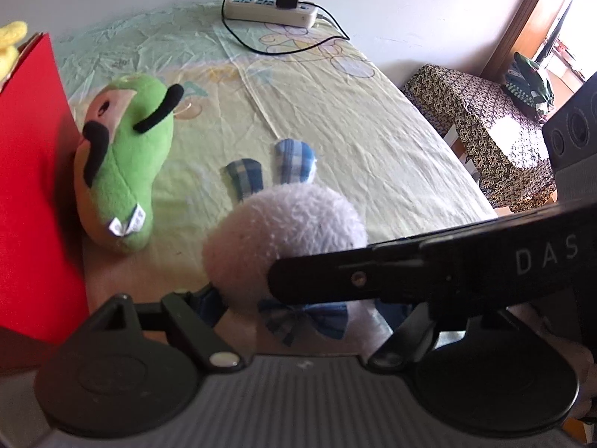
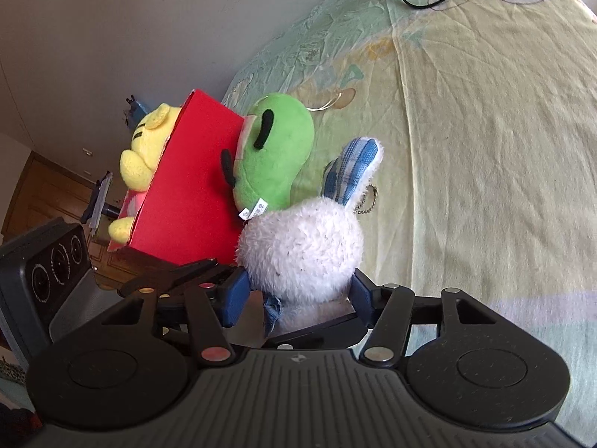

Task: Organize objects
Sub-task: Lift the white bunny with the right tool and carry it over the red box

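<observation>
A white bunny plush point(image 1: 283, 239) with blue plaid ears and a plaid bow is held over the bed between both grippers. My left gripper point(image 1: 302, 306) has its blue pads against the bunny's body; the right-hand pad is mostly hidden. A black finger point(image 1: 391, 272) of my right gripper crosses in front of it. In the right wrist view my right gripper point(image 2: 298, 295) is shut on the bunny point(image 2: 302, 246), pads pressing both sides. A green plush point(image 1: 123, 171) leans on a red box point(image 1: 33, 186) just left of the bunny. A yellow plush point(image 2: 145, 149) sits in the box point(image 2: 194, 186).
A pale green and yellow bed sheet point(image 1: 335, 130) stretches ahead and to the right. A white power strip point(image 1: 272, 7) with a black charger and cables lies at the far edge by the wall. A stand draped in patterned cloth point(image 1: 481, 127) is beside the bed on the right.
</observation>
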Motion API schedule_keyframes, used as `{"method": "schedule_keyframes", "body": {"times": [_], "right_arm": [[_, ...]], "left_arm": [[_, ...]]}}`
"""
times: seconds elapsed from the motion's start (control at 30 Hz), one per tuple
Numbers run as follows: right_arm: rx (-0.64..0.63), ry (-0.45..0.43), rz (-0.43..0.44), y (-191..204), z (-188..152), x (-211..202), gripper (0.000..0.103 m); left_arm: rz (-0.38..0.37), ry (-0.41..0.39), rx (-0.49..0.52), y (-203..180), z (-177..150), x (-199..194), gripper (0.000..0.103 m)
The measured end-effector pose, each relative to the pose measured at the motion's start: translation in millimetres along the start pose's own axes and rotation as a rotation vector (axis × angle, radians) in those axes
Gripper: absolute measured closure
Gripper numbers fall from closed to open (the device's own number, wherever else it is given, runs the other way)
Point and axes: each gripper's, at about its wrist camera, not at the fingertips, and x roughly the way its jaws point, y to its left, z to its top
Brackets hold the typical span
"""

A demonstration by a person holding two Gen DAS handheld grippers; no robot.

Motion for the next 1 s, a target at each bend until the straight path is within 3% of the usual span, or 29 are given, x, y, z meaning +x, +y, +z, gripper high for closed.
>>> {"method": "schedule_keyframes", "body": {"times": [0.33,0.57,0.8,1.0], "right_arm": [[-0.099,-0.007,0.026,41.3,-11.0,-29.6,0.043],[-0.185,-0.035,0.035,83.5,-12.8,-40.3,0.043],[-0.215,-0.109,0.046,124.7,-15.9,-42.1,0.044],[-0.275,-0.187,0.048,179.3,-10.1,-25.2,0.044]], "left_arm": [[0.056,-0.088,0.057,-20.2,-13.2,-53.3,0.024],[0.060,-0.168,0.067,-13.1,-14.2,-96.3,0.024],[0.051,-0.247,0.106,7.0,-15.0,-139.1,0.024],[0.039,-0.320,0.125,46.8,-11.4,-184.5,0.024]]}}
